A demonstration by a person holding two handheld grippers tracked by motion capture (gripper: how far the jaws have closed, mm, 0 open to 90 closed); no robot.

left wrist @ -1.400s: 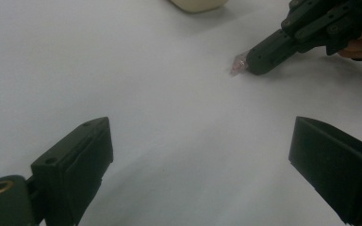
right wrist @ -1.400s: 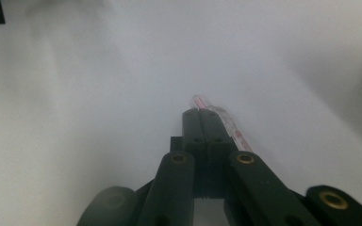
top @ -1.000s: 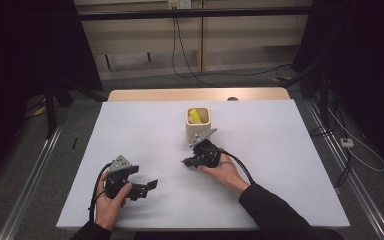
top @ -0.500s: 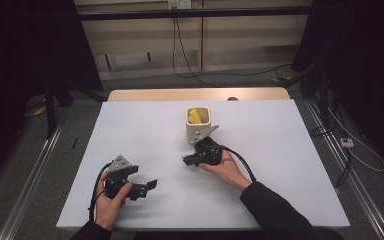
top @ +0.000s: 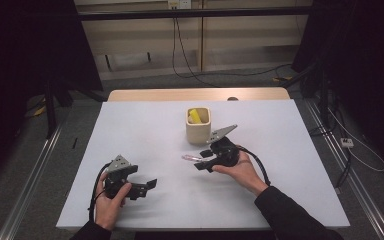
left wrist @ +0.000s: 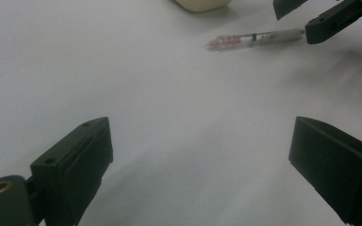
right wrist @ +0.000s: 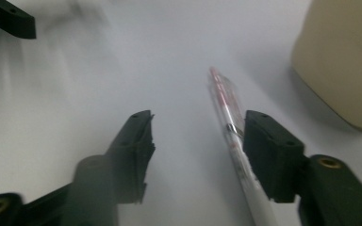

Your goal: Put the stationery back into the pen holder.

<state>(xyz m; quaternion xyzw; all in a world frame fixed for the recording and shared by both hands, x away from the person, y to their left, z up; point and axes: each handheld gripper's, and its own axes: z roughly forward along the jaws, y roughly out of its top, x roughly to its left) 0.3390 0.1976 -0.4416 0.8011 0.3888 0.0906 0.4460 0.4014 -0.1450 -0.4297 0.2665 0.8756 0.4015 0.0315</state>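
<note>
we're seeing the right gripper (top: pixel 203 159) at frame centre with jaws just opening, the pen (right wrist: pixel 228 123) lying loose between them on the table (top: pixel 300 150), beside the cup (top: pixel 198 125). the left gripper (top: pixel 147 186) is sitting lower left, jaws spread wide on nothing.

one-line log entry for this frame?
right gripper: jaws just opening, clear pink-ink pen between, lying on white table | left gripper: open | beige cup: upright

We see a clear pen (left wrist: pixel 257 39) with red markings inside. It lies flat on the table (top: pixel 145 135), near the cup (top: pixel 198 125).
</note>
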